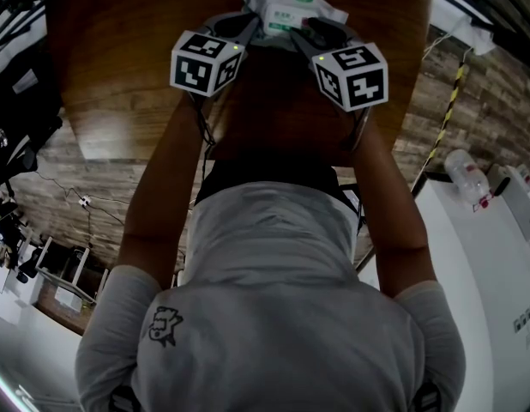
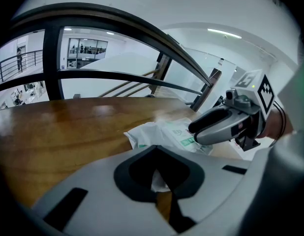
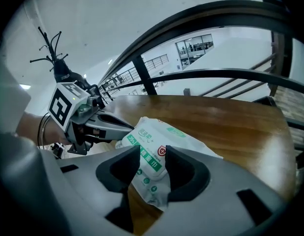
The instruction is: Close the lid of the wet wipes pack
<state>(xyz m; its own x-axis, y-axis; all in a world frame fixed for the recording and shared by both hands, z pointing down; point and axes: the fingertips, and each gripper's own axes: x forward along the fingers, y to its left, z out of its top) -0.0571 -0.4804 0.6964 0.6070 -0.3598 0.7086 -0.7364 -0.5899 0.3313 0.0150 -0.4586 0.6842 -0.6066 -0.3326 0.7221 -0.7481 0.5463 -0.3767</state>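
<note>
Gripper views alone show the left claw (image 2: 159, 180) pinching a corner of the wet wipes pack (image 2: 164, 132) and the right claw (image 3: 153, 163) clamping its end. The pack lies crosswise, print up.

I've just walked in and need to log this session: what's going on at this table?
A person holds a claw in each hand over a wooden table, both on a wet wipes pack. The right claw is closed across one end of the pack. The left claw pinches a white bit of its other edge. No raised lid shows from these angles, so whether it is shut cannot be told.
</note>
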